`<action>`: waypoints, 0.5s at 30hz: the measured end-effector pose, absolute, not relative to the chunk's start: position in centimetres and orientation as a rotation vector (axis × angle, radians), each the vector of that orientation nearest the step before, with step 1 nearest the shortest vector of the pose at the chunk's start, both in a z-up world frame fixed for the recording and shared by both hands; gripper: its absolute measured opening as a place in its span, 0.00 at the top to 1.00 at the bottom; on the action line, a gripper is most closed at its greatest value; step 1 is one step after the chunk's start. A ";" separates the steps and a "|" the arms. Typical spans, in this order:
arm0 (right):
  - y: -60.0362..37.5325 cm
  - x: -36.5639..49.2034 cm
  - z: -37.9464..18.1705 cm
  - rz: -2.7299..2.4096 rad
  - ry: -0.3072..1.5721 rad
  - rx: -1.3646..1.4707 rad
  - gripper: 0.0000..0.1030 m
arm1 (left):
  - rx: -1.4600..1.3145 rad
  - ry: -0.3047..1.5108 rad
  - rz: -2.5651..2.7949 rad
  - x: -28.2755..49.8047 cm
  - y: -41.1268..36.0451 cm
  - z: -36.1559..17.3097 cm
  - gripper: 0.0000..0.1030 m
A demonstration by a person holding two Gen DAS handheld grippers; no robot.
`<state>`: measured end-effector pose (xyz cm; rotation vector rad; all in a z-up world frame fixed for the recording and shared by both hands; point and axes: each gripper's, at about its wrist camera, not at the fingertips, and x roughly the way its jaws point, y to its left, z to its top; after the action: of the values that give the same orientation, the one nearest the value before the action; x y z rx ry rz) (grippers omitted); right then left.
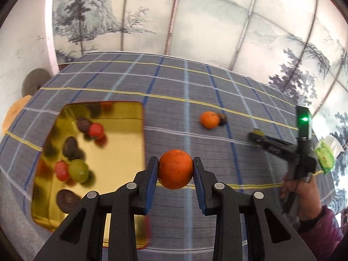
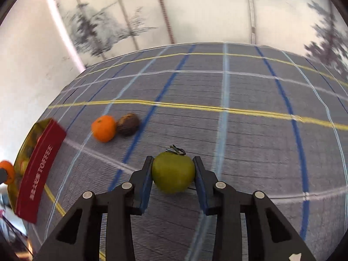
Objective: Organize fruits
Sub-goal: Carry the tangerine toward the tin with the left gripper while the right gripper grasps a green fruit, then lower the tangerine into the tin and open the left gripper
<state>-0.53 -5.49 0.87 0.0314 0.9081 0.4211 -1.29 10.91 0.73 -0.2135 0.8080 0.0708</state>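
From the camera on my left tongs (image 1: pixel 175 169), I see both blue-padded fingers clamped on an orange (image 1: pixel 175 168), one pad against each side of it. The orange hangs above a worktop (image 1: pixel 217 87) covered in grey cloth with blue, white and yellow grid lines. To the left lies an open gold-lined tin (image 1: pixel 121 152) holding red tomatoes (image 1: pixel 96 129), a green fruit (image 1: pixel 78 170) and several dark brown fruits (image 1: pixel 70 146). Farther back on the cloth a second orange (image 1: pixel 209 120) rests touching a small dark brown fruit (image 1: pixel 222 118). At the right edge, my right hand (image 1: pixel 304 198), in a purple sleeve, holds my right tongs (image 1: pixel 256 135) low to the cloth.

From the camera on my right tongs (image 2: pixel 173 171), the fingers are clenched on a green tomato (image 2: pixel 173 173) with a dried stem on top, pads pressed to both sides; whether it touches the cloth I cannot tell. Back and to the left, the loose orange (image 2: pixel 104 128) sits against the brown fruit (image 2: pixel 128 124). At the far left stands the tin's red side wall (image 2: pixel 39 169), printed TOFFEE, with the orange held by my left tongs (image 2: pixel 7 171) just beside it.
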 end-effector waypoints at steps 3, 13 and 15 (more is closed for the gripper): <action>-5.5 -0.5 0.9 0.411 0.913 0.026 0.67 | -0.191 0.799 0.111 -2.0 12.2 0.3 0.68; -5.1 -0.7 0.9 0.395 0.910 -0.023 0.65 | -0.127 0.804 0.193 -3.2 14.7 -1.2 0.68; -5.0 -0.7 0.9 0.392 0.910 -0.030 0.65 | -0.121 0.811 0.201 -3.2 14.9 -1.6 0.68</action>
<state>-0.72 -4.98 0.92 -0.0301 0.9101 0.3922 -3.21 14.95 -1.57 -0.1213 0.8108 0.2007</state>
